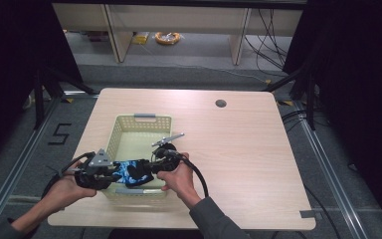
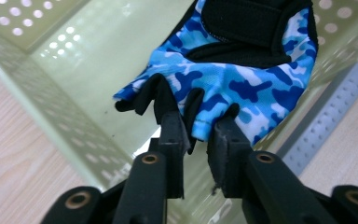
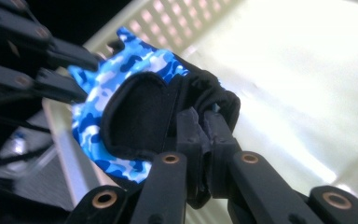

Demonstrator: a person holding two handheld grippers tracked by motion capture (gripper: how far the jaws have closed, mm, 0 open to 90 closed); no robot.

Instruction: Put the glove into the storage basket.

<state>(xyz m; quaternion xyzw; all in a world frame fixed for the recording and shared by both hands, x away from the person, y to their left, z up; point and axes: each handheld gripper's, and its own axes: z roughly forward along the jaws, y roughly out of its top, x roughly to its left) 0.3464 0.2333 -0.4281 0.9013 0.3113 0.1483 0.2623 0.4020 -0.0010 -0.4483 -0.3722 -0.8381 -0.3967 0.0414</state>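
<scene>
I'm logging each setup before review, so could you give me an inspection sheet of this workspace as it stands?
Surface: light wooden table with a round grommet hole near its far edge.
Job's things: blue camouflage fingerless glove held stretched over the pale green perforated basket, above its near rim.
Clutter: nothing seen on the table apart from the basket.
Grippers: left gripper has the glove's finger end between its jaws, with a gap showing; right gripper is clamped on the glove's black cuff end.
Cables: a black cable loops from the right gripper; more cables lie on the floor at far right.
Surroundings: grey floor, dark curtains at both sides, a coil of yellow cord under the far bench.
</scene>
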